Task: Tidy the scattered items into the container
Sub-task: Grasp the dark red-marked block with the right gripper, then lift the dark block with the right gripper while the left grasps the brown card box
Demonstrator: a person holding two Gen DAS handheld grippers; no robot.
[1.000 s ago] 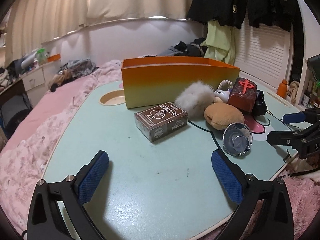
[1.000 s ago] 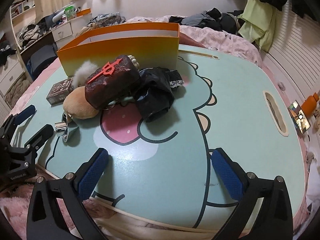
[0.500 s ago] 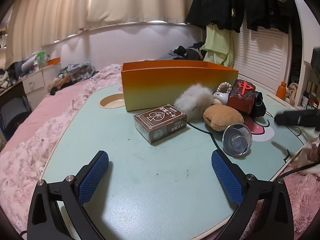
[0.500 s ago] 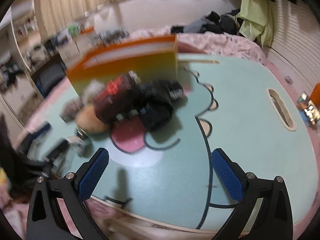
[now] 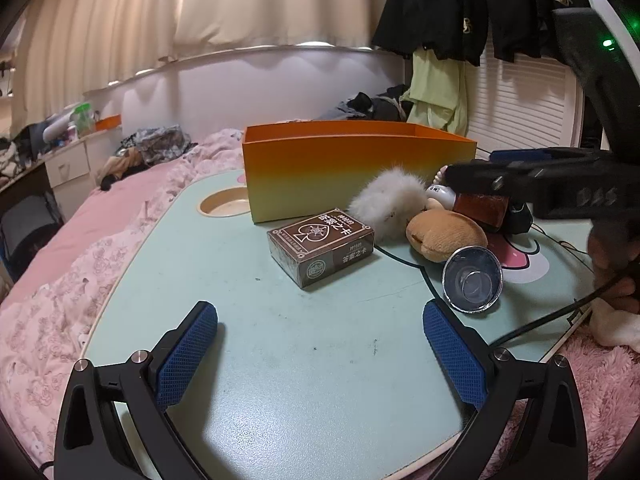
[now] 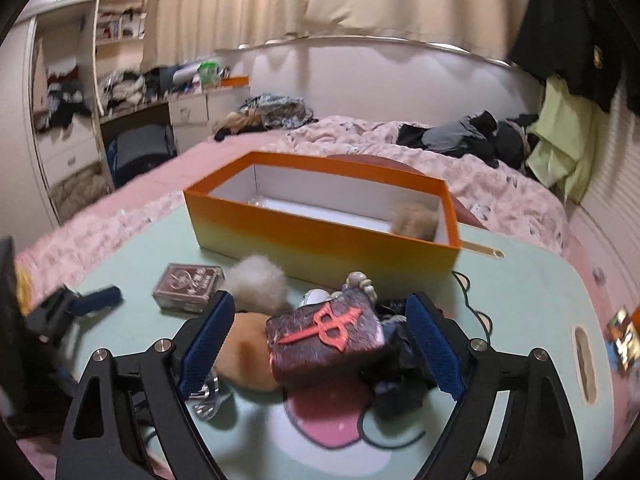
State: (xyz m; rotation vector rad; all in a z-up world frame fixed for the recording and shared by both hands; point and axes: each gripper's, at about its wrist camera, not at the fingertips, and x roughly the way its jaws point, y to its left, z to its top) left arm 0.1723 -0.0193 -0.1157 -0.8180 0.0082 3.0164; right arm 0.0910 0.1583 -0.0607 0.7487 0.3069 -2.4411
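An orange box point(image 5: 352, 168) point(image 6: 320, 236) stands on the pale green table point(image 5: 280, 360); a tan pompom point(image 6: 414, 220) lies inside it. In front lie a brown card box point(image 5: 322, 246) point(image 6: 188, 286), a white pompom point(image 5: 390, 200) point(image 6: 258, 280), a tan plush point(image 5: 444, 236) point(image 6: 248, 356), a dark red block with a red character point(image 6: 324, 334), black cloth point(image 6: 400, 368) and a small glass point(image 5: 472, 280). My left gripper point(image 5: 320, 352) is open, short of the card box. My right gripper point(image 6: 320, 344) is open, its pads either side of the red block; it also shows in the left wrist view point(image 5: 540, 184).
The table sits on a pink bed point(image 5: 80, 240) with clothes point(image 6: 460, 136) heaped on it. A round cup hole point(image 5: 224, 204) is left of the orange box, and a slot handle point(image 6: 582, 356) is at the table's right end. A black cable point(image 5: 560, 312) trails off the right edge.
My right gripper has swung up and forward from the table's front edge to hover over the red block. My left gripper has barely moved.
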